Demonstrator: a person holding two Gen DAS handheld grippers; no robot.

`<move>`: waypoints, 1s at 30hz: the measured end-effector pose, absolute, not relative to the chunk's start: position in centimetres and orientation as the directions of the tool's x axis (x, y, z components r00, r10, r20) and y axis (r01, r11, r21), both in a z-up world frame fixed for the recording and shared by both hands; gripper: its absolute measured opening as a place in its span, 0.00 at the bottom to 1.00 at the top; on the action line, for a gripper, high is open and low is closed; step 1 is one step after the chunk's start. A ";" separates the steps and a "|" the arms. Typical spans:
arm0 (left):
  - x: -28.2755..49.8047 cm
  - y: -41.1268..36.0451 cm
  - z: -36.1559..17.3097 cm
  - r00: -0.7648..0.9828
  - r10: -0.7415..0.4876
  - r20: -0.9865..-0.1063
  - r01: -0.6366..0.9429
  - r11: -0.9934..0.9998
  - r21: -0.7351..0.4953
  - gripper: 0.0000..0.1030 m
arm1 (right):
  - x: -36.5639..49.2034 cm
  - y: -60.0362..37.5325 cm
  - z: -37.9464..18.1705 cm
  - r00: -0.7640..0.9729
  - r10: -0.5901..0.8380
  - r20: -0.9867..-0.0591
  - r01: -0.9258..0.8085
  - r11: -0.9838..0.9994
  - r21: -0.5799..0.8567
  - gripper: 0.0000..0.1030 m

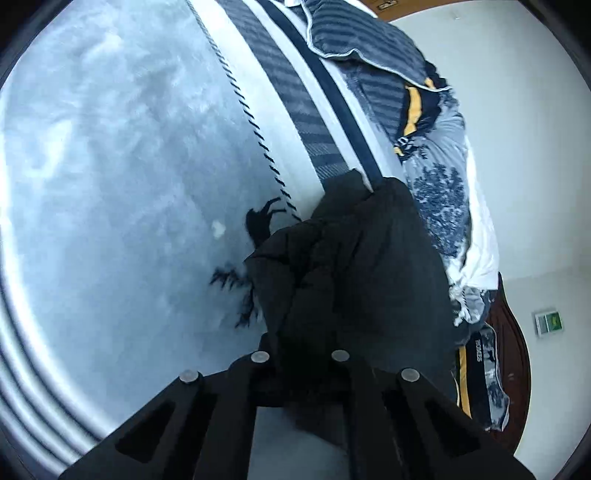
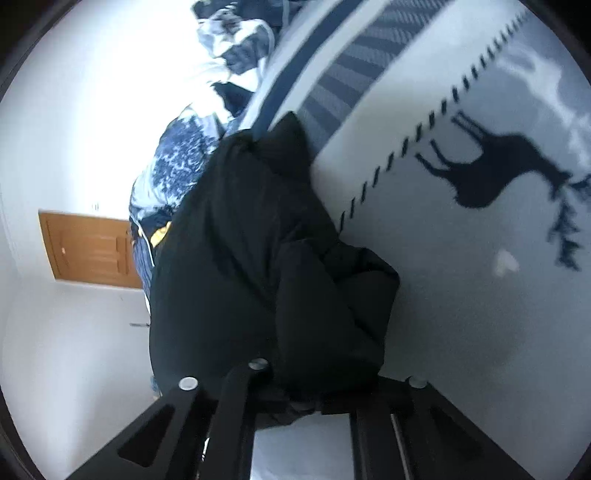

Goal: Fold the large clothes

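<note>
A bulky black padded jacket (image 1: 351, 266) lies bunched on a pale blue-grey bedspread (image 1: 110, 184) printed with dark deer. In the left wrist view my left gripper (image 1: 303, 369) is shut on the jacket's near edge, and the fabric rises in folds straight from between its fingers. The right wrist view shows the same jacket (image 2: 240, 258) heaped in front of my right gripper (image 2: 299, 391), which is shut on another part of its edge. The cloth hides that gripper's fingertips. A deer print (image 2: 498, 166) shows on the bedspread (image 2: 443, 295) to the right of the jacket.
A crumpled blue-and-white patterned duvet (image 1: 436, 192) and striped pillows (image 1: 354, 33) lie along the far side of the bed. A dark wooden headboard (image 1: 513, 350), a white wall (image 1: 535, 166) and a brown door (image 2: 92, 251) stand beyond.
</note>
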State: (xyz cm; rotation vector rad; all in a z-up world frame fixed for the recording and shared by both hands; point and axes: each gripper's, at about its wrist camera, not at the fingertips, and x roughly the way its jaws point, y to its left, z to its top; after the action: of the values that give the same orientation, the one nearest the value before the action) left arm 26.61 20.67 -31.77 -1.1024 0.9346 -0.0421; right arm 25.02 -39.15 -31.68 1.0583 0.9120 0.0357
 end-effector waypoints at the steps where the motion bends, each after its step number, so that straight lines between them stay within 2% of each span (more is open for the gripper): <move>1: 25.3 20.6 -31.0 0.633 -0.463 -0.620 -0.398 0.492 -0.774 0.04 | 24.2 -39.1 -31.1 0.653 0.428 -0.625 0.375 0.534 0.758 0.05; 5: 19.6 21.4 -29.4 0.613 -0.463 -0.640 -0.400 0.518 -0.756 0.03 | 18.8 -39.2 -29.1 0.663 0.408 -0.627 0.360 0.560 0.746 0.03; 12: 11.0 22.7 -30.3 0.538 -0.464 -0.704 -0.404 0.591 -0.698 0.05 | 6.4 -39.1 -26.0 0.661 0.391 -0.640 0.333 0.611 0.718 0.01; 15: 9.8 22.7 -30.4 0.513 -0.402 -0.758 -0.419 0.654 -0.630 0.08 | 3.3 -38.7 -24.9 0.666 0.382 -0.641 0.303 0.647 0.700 0.01; 17: 9.4 22.4 -29.0 0.526 -0.347 -0.777 -0.394 0.710 -0.584 0.11 | 2.2 -38.6 -24.2 0.701 0.398 -0.591 0.264 0.625 0.735 0.01; 18: 9.3 22.1 -28.0 0.539 -0.312 -0.783 -0.378 0.741 -0.555 0.19 | 2.1 -38.7 -23.9 0.704 0.407 -0.583 0.255 0.621 0.741 0.02; 19: 9.4 21.7 -26.8 0.558 -0.276 -0.783 -0.356 0.772 -0.526 0.38 | 2.0 -38.3 -23.4 0.701 0.421 -0.575 0.236 0.624 0.745 0.02; 20: 9.4 21.5 -26.0 0.572 -0.256 -0.780 -0.341 0.790 -0.510 0.51 | 2.1 -38.0 -22.8 0.700 0.431 -0.569 0.216 0.632 0.744 0.03; 21: 9.4 21.2 -24.8 0.595 -0.230 -0.770 -0.318 0.812 -0.489 0.71 | 2.5 -37.3 -22.2 0.695 0.432 -0.574 0.200 0.651 0.732 0.15; 22: 9.3 21.2 -24.2 0.609 -0.218 -0.762 -0.307 0.821 -0.481 0.74 | 3.2 -36.5 -21.5 0.681 0.428 -0.595 0.189 0.682 0.707 0.46; 23: 9.8 20.9 -23.3 0.626 -0.211 -0.751 -0.290 0.831 -0.475 0.74 | 3.9 -35.9 -21.2 0.672 0.425 -0.606 0.178 0.703 0.689 0.67; 24: 10.6 20.6 -22.7 0.629 -0.217 -0.747 -0.269 0.841 -0.470 0.74 | 4.4 -35.2 -20.5 0.683 0.414 -0.601 0.157 0.721 0.675 0.83; 26: 12.5 20.5 -22.2 0.624 -0.220 -0.750 -0.256 0.849 -0.462 0.74 | 5.7 -34.4 -19.8 0.698 0.408 -0.589 0.114 0.748 0.654 0.83; 30: 16.3 20.6 -22.4 0.618 -0.234 -0.750 -0.225 0.862 -0.455 0.74 | 9.8 -33.7 -19.1 0.670 0.403 -0.623 0.093 0.787 0.610 0.83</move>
State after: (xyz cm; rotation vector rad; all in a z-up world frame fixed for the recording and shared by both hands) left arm 16.31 20.57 -22.39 -0.5521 0.9166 -0.0055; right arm 9.85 -33.71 -19.09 0.6590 0.8311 0.1895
